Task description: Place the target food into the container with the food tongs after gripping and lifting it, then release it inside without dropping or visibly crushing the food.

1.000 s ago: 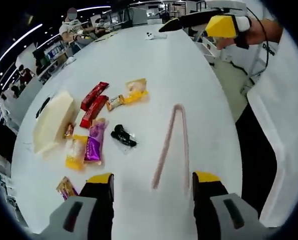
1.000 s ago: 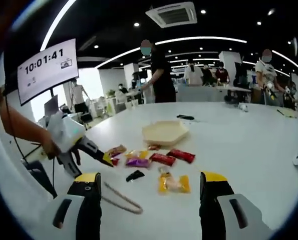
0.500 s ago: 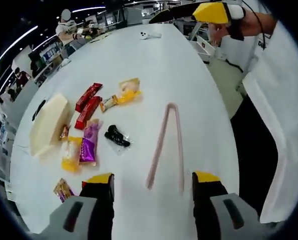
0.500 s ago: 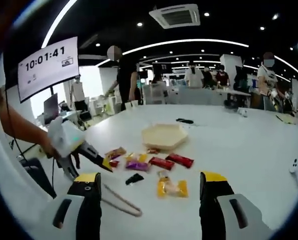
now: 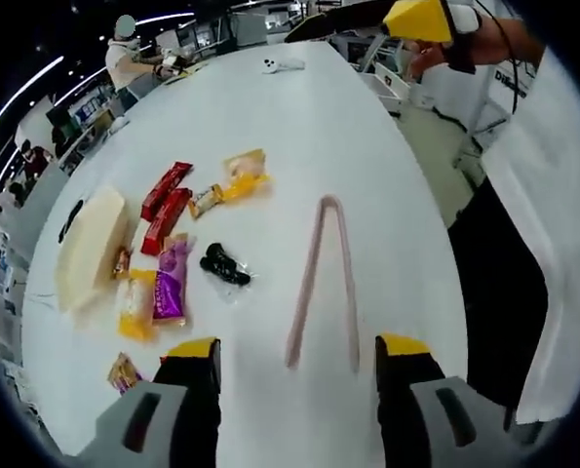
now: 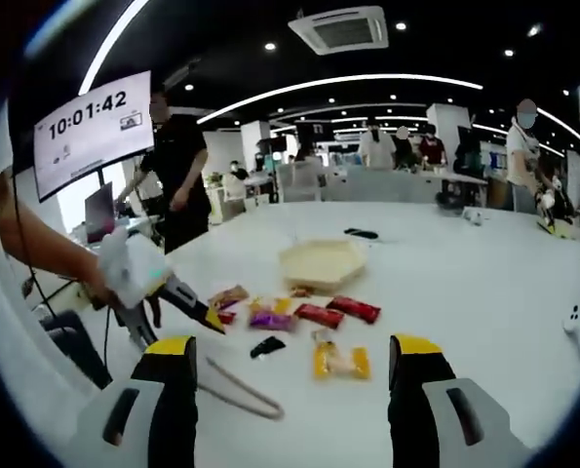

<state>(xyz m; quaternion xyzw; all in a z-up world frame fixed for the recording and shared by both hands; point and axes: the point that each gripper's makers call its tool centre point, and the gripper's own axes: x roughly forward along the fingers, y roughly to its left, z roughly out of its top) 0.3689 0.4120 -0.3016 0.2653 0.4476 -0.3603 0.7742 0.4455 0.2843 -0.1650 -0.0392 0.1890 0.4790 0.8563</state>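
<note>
White tabletop (image 5: 309, 117) is seen in an open office. Tongs (image 5: 324, 283) lie flat between the spread jaws of the left gripper (image 5: 294, 366), not yet held; the right gripper (image 6: 294, 366) is likewise parted and empty, raised above the table. Wrapped snacks, among them a purple packet (image 5: 173, 283) and a dark one (image 5: 224, 265), are scattered just beside the beige container (image 5: 90, 249). Which snack is the target cannot be told. Smooth tongs could slip if clamped off-centre. Table edge lies near on the right; ample bare surface remains beyond.
</note>
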